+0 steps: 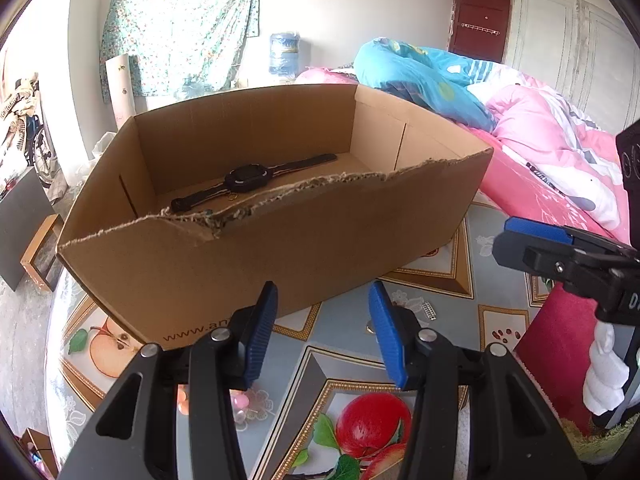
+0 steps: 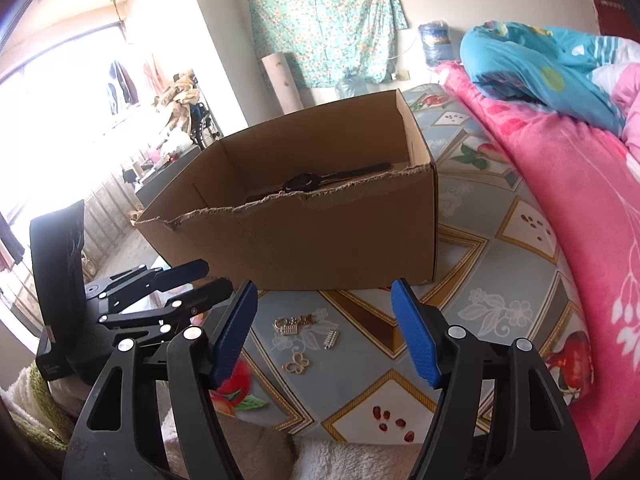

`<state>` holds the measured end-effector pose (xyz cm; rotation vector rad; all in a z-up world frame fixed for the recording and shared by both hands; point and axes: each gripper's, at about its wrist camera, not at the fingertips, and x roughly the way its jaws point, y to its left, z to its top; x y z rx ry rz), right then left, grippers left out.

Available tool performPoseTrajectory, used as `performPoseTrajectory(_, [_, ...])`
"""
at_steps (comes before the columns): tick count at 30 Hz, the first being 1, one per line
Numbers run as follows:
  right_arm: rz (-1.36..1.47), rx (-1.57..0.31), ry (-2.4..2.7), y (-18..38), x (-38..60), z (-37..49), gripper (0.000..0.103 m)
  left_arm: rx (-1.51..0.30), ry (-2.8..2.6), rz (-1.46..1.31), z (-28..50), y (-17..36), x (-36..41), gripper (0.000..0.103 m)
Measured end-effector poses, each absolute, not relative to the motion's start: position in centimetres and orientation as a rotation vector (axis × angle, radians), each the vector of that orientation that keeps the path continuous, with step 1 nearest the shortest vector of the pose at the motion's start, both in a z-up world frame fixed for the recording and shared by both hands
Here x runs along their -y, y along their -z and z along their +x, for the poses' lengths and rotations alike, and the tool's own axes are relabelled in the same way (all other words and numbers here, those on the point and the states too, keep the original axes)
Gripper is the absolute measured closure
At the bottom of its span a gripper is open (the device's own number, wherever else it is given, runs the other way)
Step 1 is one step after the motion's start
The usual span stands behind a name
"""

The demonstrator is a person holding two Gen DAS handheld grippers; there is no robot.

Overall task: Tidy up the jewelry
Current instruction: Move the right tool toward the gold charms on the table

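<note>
Jewelry pieces lie loose on the fruit-patterned worktop cloth (image 2: 500,264), just in front of the cardboard box (image 2: 304,236): a gold clasp charm (image 2: 289,325), a small silver rhinestone bar (image 2: 332,339) at about 4 o'clock from it, and a gold butterfly-shaped pendant (image 2: 297,363) nearest the camera. All three sit between the blue fingers (image 2: 236,332) of the right gripper (image 2: 324,334), which stand spread with nothing pinched.

Inside the box a black wristwatch (image 1: 250,179) lies flat on the bottom, strap stretched out; the near wall's top edge is torn ragged.

The left gripper (image 1: 324,332) hangs close to the box's near wall, its fingers (image 1: 264,332) spread and empty. A pink blanket (image 2: 568,184) and a blue quilt (image 2: 536,68) fill the 2 o'clock side.
</note>
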<state>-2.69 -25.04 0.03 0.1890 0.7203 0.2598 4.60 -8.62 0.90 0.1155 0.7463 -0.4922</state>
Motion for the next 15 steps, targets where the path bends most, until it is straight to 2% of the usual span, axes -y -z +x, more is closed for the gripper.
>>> performPoseTrajectory(1, [0.204, -0.73, -0.269, 0.0, 25.1, -2.2, 0.051, -0.745, 0.497, 0.106, 4.7, -0.9, 8.6, 0.057])
performPoseTrajectory(5, [0.247, -0.758, -0.288, 0.4, 25.4, -0.4, 0.069, -0.735, 0.497, 0.076, 5.2, -0.8, 8.4, 0.057])
performPoseTrajectory(15, [0.289, -0.762, -0.278, 0.5, 25.6, 1.8, 0.072, -0.737, 0.531, -0.005, 5.5, -0.9, 7.4, 0.057])
